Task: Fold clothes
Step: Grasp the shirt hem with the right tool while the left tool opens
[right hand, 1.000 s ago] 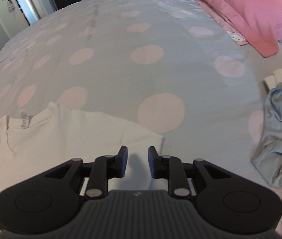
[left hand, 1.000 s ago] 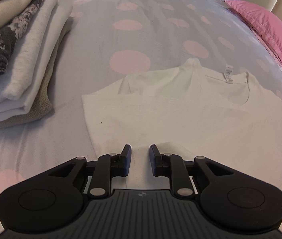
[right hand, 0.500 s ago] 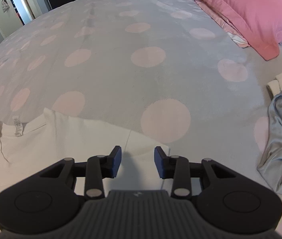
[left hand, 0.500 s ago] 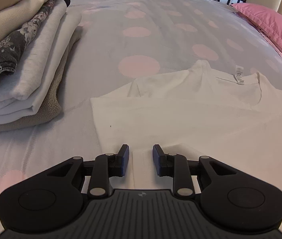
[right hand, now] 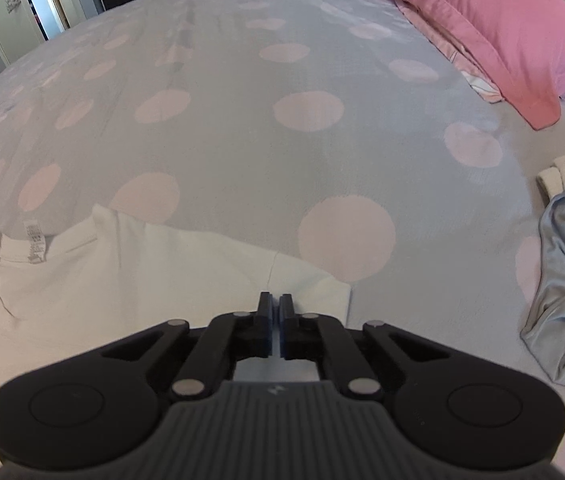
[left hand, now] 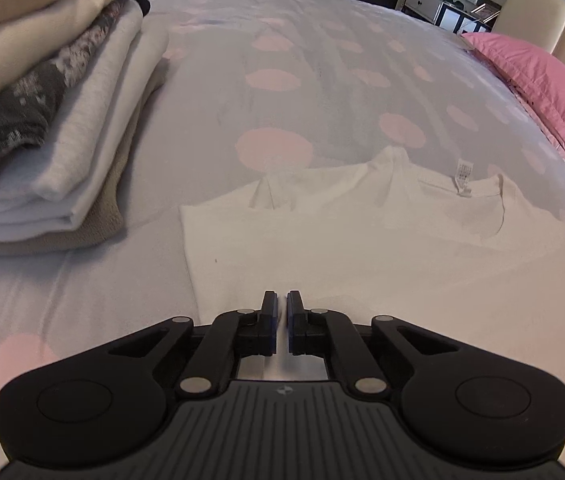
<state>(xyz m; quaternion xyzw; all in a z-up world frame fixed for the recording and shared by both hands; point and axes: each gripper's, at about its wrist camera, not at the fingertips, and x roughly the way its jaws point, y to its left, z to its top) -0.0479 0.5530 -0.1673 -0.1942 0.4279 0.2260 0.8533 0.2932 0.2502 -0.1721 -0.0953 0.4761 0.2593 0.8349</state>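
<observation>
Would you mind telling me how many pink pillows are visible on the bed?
1. The pink pillow lies at the far right edge of the bed, also seen in the left wrist view. More may lie outside both views.

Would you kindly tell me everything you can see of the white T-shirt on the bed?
The white T-shirt is plain, thin-looking fabric, lying flat on the dotted bedspread, collar away from the cameras, a care label showing inside the neck. Both sleeves look folded inward. The left gripper and right gripper have just closed, apparently pinching its near part.
</observation>
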